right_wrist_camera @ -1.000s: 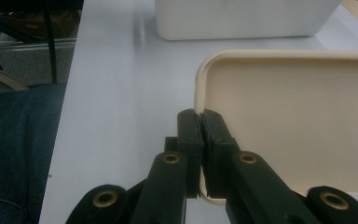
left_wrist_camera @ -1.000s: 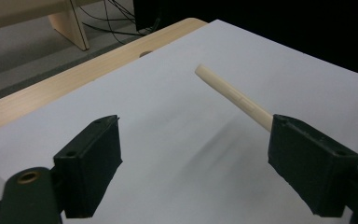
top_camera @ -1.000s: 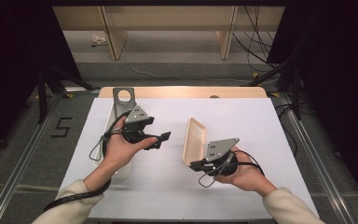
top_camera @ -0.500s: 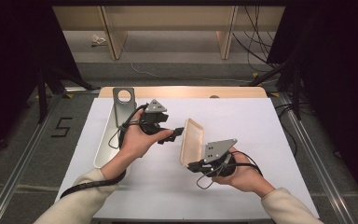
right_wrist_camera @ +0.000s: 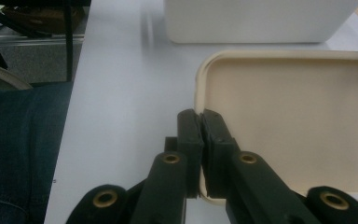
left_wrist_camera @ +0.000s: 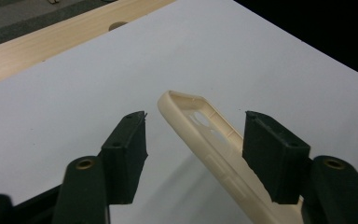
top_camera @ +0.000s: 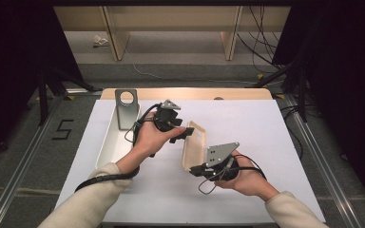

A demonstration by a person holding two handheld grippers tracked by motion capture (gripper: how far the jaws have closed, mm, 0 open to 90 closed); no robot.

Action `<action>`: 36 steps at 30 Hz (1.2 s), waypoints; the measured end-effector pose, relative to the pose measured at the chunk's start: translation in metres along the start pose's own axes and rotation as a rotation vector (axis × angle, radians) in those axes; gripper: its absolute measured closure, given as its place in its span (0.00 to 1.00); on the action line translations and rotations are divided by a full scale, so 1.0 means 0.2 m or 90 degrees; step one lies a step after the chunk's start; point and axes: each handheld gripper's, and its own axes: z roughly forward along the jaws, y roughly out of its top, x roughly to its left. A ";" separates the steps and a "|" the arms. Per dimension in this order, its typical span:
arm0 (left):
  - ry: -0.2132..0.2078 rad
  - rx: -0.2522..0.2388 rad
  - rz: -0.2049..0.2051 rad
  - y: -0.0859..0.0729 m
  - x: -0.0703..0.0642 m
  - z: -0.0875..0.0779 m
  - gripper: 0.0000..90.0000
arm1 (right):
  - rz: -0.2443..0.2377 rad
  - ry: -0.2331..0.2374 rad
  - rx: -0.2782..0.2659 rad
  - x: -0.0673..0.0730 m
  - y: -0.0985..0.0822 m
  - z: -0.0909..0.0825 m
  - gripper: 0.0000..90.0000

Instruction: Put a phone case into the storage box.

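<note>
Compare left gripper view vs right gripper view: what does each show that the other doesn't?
Left gripper view: the left tool with jaws apart around the phone case's far end, one pad close against its rim, plus the table's wooden edge.

Right gripper view: the right tool pinched shut on the case's rim, the case's smooth inner face, a white bin behind it, and a denim-clad leg.

Both: the cream phone case and the white tabletop.

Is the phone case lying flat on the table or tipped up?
Tipped up. The phone case stands on edge off the white table, its lower rim pinched in the right tool; its top end sits between the left tool's open jaws.
</note>
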 end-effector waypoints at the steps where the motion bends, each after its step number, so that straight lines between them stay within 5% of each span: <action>1: 0.000 0.007 -0.004 0.00 0.00 0.01 0.48 | -0.001 -0.001 0.001 0.00 0.00 0.00 0.98; 16: 0.004 0.050 -0.081 0.01 0.02 0.06 0.71 | -0.012 -0.002 0.010 0.01 0.01 0.01 0.98; 28: 0.002 0.023 -0.116 0.01 0.02 0.03 0.94 | -0.018 -0.001 0.023 0.01 0.00 0.03 0.98; 36: 0.027 0.028 -0.124 0.01 0.02 0.03 0.55 | -0.020 -0.007 0.027 0.01 0.01 0.04 0.98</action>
